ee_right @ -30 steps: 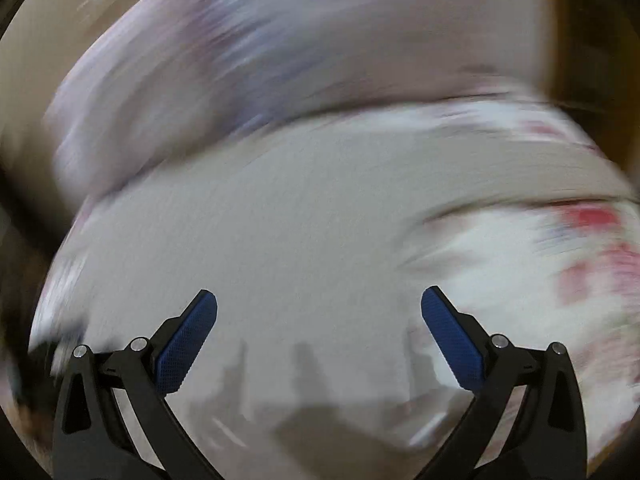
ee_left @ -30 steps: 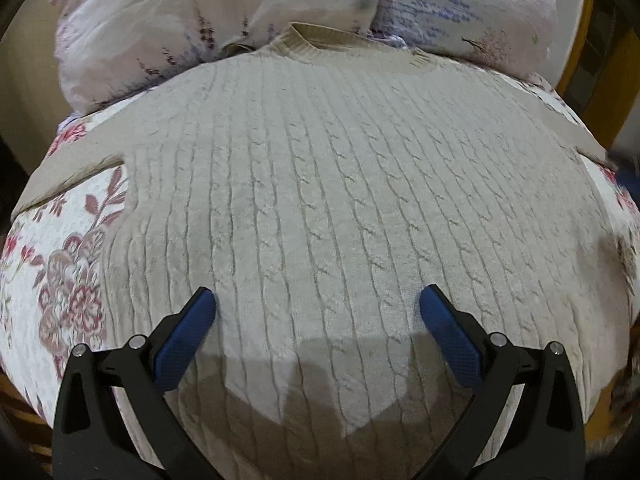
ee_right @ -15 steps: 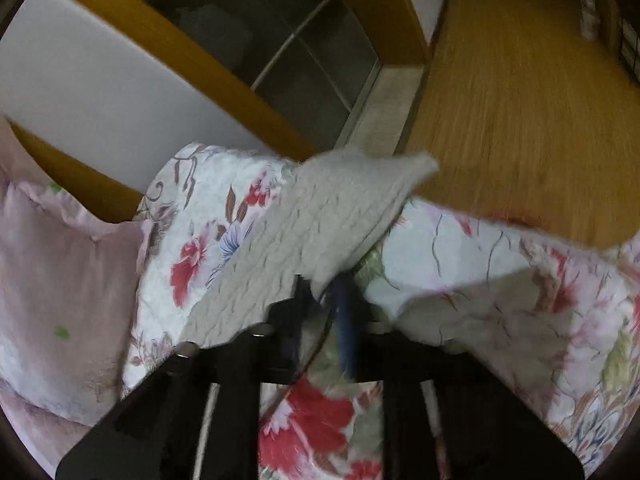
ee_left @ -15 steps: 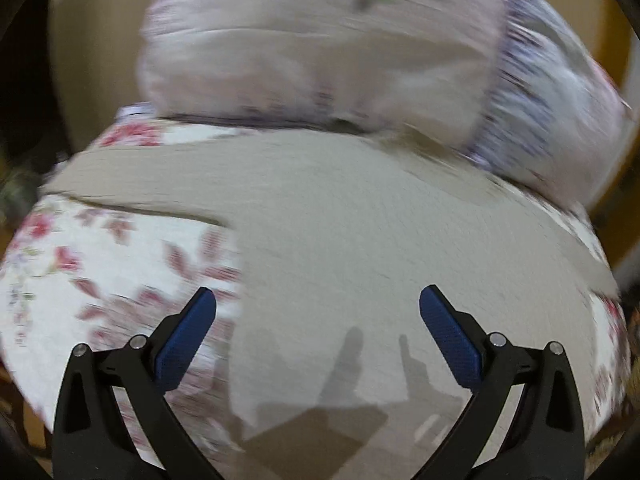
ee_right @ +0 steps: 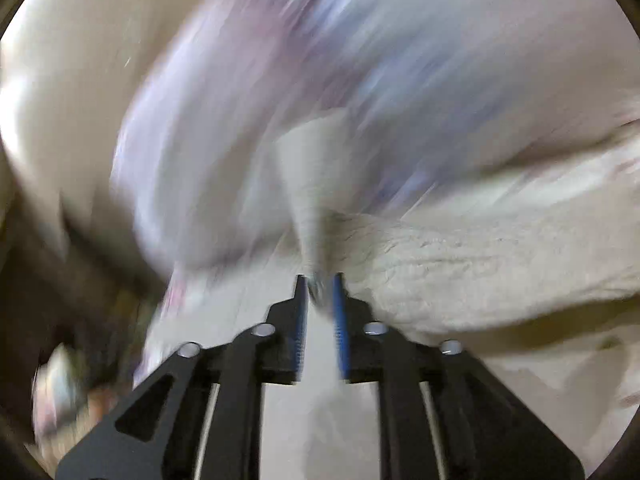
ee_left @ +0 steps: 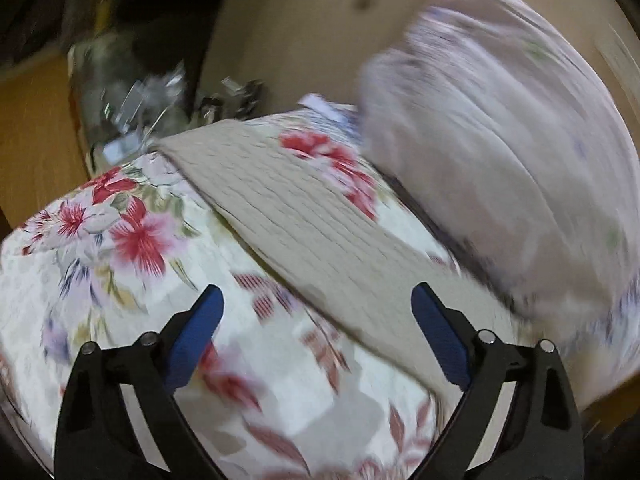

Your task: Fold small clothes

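A beige cable-knit sweater lies on a floral bedspread (ee_left: 100,248). In the left wrist view its left sleeve (ee_left: 288,216) stretches flat toward the bed's far corner. My left gripper (ee_left: 316,332) is open and empty, hovering over the sleeve's near part. In the right wrist view my right gripper (ee_right: 320,292) is shut on the other sleeve (ee_right: 316,208), which stands up from the pads, with more of the sweater (ee_right: 480,276) bunched to the right. This view is heavily blurred.
Pale lilac pillows (ee_left: 500,152) lie at the head of the bed, right of the sleeve. Past the bed's far corner stands dark clutter (ee_left: 132,96) and a wooden floor (ee_left: 36,128). A beige headboard (ee_left: 304,32) is behind.
My left gripper swung left from the sweater's body to its left sleeve, staying open. My right gripper closed on the right sleeve and carried it over toward the sweater's body.
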A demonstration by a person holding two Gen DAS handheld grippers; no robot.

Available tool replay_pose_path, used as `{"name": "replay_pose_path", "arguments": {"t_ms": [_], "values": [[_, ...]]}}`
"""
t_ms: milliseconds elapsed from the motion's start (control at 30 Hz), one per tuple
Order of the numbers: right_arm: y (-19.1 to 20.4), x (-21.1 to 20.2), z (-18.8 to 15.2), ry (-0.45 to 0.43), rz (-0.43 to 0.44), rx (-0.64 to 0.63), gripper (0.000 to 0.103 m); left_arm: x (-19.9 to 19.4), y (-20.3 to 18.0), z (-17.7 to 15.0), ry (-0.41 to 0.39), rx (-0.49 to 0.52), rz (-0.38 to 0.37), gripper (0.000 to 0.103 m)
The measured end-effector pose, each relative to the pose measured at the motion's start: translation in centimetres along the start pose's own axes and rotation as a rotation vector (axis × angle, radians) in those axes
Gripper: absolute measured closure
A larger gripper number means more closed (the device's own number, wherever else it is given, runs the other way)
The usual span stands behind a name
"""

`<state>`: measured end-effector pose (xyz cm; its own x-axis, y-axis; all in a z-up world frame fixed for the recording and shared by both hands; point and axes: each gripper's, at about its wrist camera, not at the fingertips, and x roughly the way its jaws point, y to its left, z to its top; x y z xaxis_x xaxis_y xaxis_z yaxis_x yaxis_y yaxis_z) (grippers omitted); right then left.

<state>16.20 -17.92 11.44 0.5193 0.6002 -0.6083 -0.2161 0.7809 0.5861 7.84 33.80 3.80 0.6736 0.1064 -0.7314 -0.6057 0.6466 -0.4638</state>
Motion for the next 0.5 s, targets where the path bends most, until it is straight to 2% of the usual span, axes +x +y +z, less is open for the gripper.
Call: {"name": "replay_pose_path", "arguments": {"t_ms": [33,67,100,133,233,333,433,500], "values": [[2.0,2.5,-1.8,0.1,0.061,0.0,0.054,0.7,1.0,0.9,0.013,-0.052,-0.012,0.015],[2.7,3.0,-2.7,0.119,0.087,0.005,0.048,1.5,2.1,1.7,0.033,-0.104,-0.02,0.022],[3.2,2.9,-3.4,0.122,0.09,0.0,0.037,1.9,2.9,2.4,0.045,-0.136,-0.032,0.024],[3.4,2.9,-3.5,0.119,0.076,-0.012,0.03,2.4,3.7,3.1,0.05,-0.169,-0.042,0.027],[1.9,1.4,-3.7,0.116,-0.022,-0.029,0.029,3.3,5.2,5.1,0.038,-0.217,-0.056,0.032],[-1.8,-1.3,-4.6,0.095,-0.118,0.085,0.027,3.8,5.8,6.7,0.026,-0.255,-0.066,0.031],[-4.5,-1.5,-3.9,0.086,-0.162,0.163,0.026,4.2,6.1,7.5,0.029,-0.282,-0.055,0.041],[-5.5,-2.4,-5.4,0.086,-0.183,0.18,0.026,4.3,6.3,7.9,0.014,-0.298,-0.036,0.053]]}}
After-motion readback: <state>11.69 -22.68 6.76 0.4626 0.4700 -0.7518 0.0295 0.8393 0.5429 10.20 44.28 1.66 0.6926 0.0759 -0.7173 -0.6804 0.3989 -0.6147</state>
